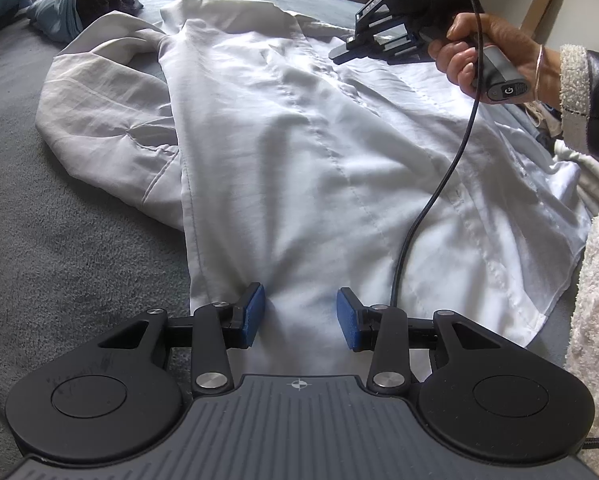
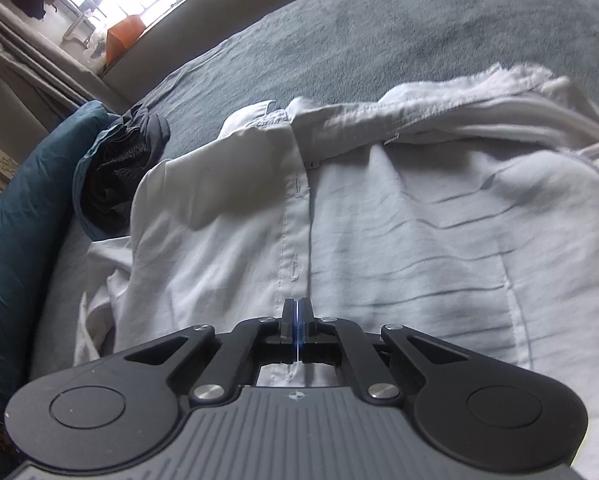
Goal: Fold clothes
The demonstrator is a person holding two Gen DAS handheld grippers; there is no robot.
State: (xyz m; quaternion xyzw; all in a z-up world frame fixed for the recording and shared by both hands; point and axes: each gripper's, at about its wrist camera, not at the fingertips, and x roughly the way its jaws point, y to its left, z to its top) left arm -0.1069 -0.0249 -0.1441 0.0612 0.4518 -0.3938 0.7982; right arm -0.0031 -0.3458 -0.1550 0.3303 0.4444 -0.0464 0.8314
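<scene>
From the left wrist camera, I see my left claw (image 1: 301, 314) low over the hem end of the white button-up cotton shirt (image 1: 299, 140), its blue pads (image 1: 255, 312) spread apart with a ridge of white cloth rising between them; I cannot tell whether the pads press on it. The shirt lies spread across the grey-blue fleece blanket (image 1: 59, 240) on the bed, one sleeve bunched out to the left. Farther off, a hand (image 1: 475, 60) grips the handle of my right claw (image 1: 341, 54), which hangs just over the shirt's collar end, a black cable (image 1: 431, 200) trailing down from it across the cloth. A crumpled teal and dark garment (image 1: 79, 4) sits at the far left.

Over to the right wrist camera: my right claw (image 2: 298, 312) is clenched tight, pads pressed together with only a thin blue line showing between them, sitting right over the buttonhole placket (image 2: 295, 220) of the shirt (image 2: 419, 240). Whether any cloth is pinched in there, I cannot tell. The collar (image 2: 339, 124) lies just ahead, the blanket (image 2: 379, 32) beyond it, and the teal garment (image 2: 115, 168) lies off to the left beside a teal pillow (image 2: 19, 220).
</scene>
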